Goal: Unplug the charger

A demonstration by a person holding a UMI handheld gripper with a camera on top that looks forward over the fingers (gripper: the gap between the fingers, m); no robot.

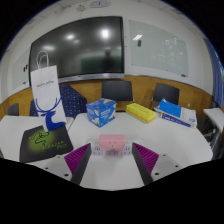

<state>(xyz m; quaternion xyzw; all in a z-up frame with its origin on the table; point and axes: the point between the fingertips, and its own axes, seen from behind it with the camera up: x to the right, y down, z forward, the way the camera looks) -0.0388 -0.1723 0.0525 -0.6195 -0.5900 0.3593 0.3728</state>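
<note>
A pink charger [113, 142] sits plugged into a white power strip [95, 149] that lies across the white table [112, 170]. My gripper [112, 154] is open. Its two fingers with magenta pads [80, 160] stand on either side of the charger, with a gap at each side. The charger is level with the fingertips, midway between them. Neither finger touches it.
Beyond the strip are a blue box [100, 112], a yellow box [140, 112] and a blue-and-white box [178, 115]. A black mat with green marks [45, 140] and a white bag [45, 92] stand to the left. Chairs and a wall screen [85, 50] are behind.
</note>
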